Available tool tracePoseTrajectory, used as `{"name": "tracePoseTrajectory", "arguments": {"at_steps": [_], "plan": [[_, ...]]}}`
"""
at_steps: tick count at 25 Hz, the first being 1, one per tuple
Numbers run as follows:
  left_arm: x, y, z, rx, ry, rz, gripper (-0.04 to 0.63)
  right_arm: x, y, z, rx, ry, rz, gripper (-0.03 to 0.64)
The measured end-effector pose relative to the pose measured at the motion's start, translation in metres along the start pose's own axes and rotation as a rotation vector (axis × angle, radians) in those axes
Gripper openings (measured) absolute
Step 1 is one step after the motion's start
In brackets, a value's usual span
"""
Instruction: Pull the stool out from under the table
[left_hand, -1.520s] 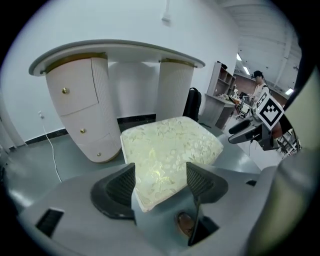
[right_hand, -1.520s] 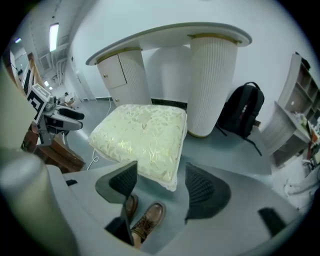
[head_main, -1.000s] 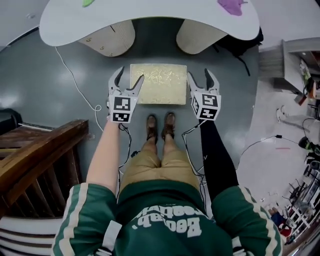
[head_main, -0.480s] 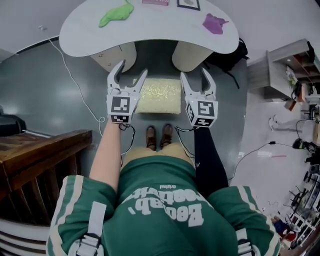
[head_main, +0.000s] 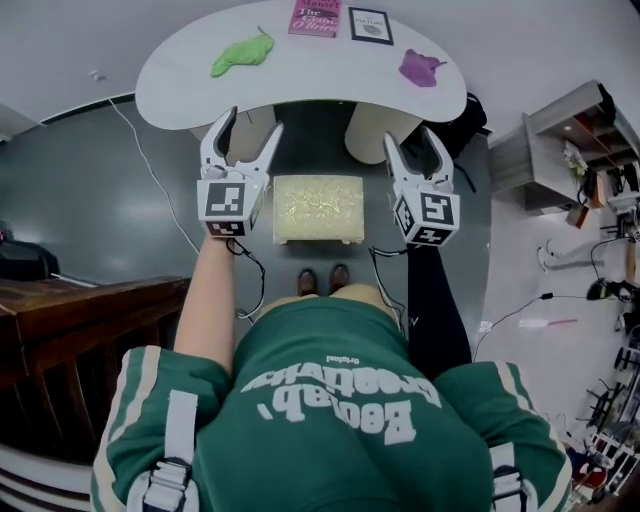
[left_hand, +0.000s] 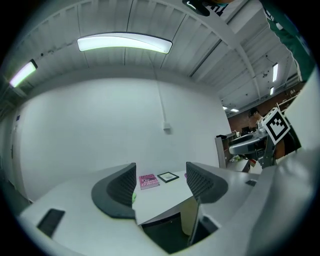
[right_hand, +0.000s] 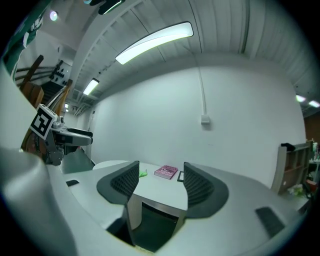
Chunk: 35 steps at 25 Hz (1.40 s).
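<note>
Out in front of the white table (head_main: 300, 75), the stool (head_main: 318, 208) stands on the floor clear of its edge, where it stood a second ago. I've lifted both grippers off its flanks. The left gripper (head_main: 252, 125) is spread wide and empty. The right gripper (head_main: 412, 140) is also empty, its jaws having just eased inward slightly. I judge the pull finished.
</note>
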<state>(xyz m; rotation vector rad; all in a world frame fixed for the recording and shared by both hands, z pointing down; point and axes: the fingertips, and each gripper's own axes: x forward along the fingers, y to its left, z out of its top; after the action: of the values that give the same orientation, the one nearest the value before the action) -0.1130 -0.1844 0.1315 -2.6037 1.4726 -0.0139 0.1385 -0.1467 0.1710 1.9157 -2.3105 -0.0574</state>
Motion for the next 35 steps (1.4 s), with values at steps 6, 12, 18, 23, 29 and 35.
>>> {"name": "tracePoseTrajectory", "arguments": {"at_steps": [6, 12, 18, 23, 29, 35], "plan": [[0.002, 0.014, 0.020, 0.004, -0.027, 0.028, 0.341, 0.008, 0.004, 0.019, -0.025, -0.019, 0.018, 0.290], [0.002, 0.015, 0.031, 0.009, -0.037, 0.036, 0.335, 0.008, 0.009, 0.030, -0.018, -0.039, 0.017, 0.180], [-0.013, 0.016, 0.037, 0.054, -0.047, 0.091, 0.014, -0.005, 0.021, 0.032, -0.020, -0.055, 0.054, 0.006], [-0.018, 0.008, 0.040, 0.068, -0.055, 0.079, 0.014, -0.010, 0.030, 0.032, -0.035, -0.058, 0.085, 0.006], [-0.021, 0.002, 0.042, 0.058, -0.060, 0.071, 0.014, -0.016, 0.031, 0.035, -0.060, -0.057, 0.090, 0.006], [-0.022, -0.004, 0.044, 0.047, -0.066, 0.055, 0.014, -0.019, 0.024, 0.033, -0.051, -0.054, 0.076, 0.006]]}}
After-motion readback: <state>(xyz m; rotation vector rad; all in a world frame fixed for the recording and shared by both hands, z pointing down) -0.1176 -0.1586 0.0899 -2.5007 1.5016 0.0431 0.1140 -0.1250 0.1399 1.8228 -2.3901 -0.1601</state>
